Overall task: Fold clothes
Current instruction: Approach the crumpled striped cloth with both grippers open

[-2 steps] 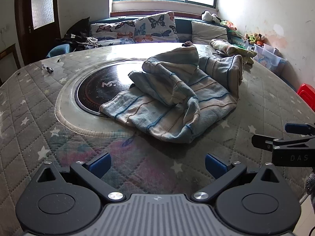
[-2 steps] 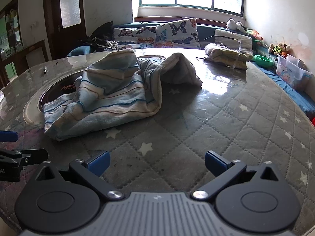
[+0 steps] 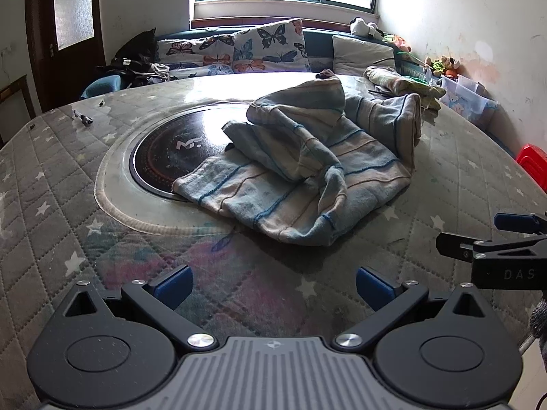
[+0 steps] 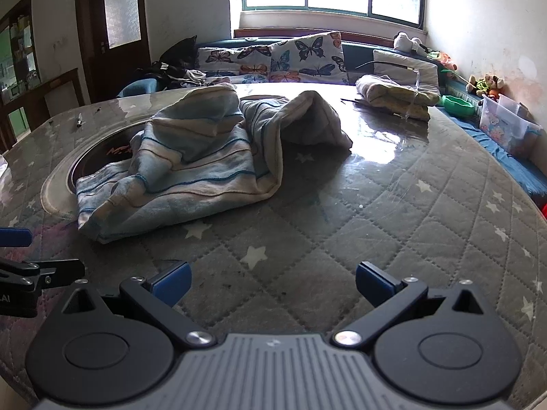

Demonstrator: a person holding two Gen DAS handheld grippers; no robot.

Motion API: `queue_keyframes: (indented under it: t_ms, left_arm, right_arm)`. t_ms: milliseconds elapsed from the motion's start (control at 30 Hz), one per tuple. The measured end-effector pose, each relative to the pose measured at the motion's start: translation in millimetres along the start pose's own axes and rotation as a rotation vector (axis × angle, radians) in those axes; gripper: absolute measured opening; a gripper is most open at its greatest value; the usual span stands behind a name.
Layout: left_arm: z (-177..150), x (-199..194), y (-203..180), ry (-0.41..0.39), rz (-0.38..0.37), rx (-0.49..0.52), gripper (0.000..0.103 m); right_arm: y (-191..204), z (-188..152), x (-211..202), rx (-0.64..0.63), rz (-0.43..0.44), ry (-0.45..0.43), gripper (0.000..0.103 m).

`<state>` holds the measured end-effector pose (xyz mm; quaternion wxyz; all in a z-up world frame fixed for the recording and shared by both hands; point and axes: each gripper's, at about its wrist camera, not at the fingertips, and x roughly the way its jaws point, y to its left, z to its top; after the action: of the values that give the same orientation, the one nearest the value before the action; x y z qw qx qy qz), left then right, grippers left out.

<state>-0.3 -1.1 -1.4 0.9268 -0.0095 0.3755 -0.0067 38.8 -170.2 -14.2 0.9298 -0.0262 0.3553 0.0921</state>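
A crumpled blue and cream striped garment [image 3: 307, 167] lies in a heap on the round quilted table [image 3: 68, 205], partly over the black hotplate [image 3: 171, 150]. It also shows in the right wrist view [image 4: 205, 164]. My left gripper [image 3: 273, 283] is open and empty, low over the table's near edge, short of the garment. My right gripper [image 4: 271, 282] is open and empty, near the table edge to the right of the garment. The right gripper also shows at the right edge of the left wrist view [image 3: 495, 239].
A folded pale garment [image 4: 396, 97] lies at the table's far right. Small dark items [image 3: 83, 118] lie far left. Beyond the table is a sofa with butterfly cushions [image 3: 239, 51], a plastic box [image 4: 506, 124] and a red stool [image 3: 533, 164] at right.
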Motion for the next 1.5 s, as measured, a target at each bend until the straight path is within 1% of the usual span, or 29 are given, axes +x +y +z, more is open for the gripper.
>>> queue_keyframes:
  t_ms: [300, 367, 767, 1500]
  left_arm:
    - [-3.2, 2.9, -3.7, 0.007, -0.004, 0.0, 0.103]
    - [1.0, 1.2, -5.5, 0.02, -0.003, 0.006, 0.103]
    - [6.7, 3.6, -5.9, 0.034, -0.001, 0.013, 0.103]
    - [21.1, 12.5, -3.7, 0.049, -0.011, 0.014, 0.103]
  right_arm:
    - [4.2, -1.2, 2.3, -0.005, 0.003, 0.002, 0.103]
    - [4.8, -1.0, 1.0, -0.005, 0.003, 0.004, 0.103]
    - [7.4, 2.4, 4.4, -0.009, 0.016, 0.013, 0.103]
    - [14.1, 13.2, 17.6, -0.027, 0.036, 0.034, 0.103]
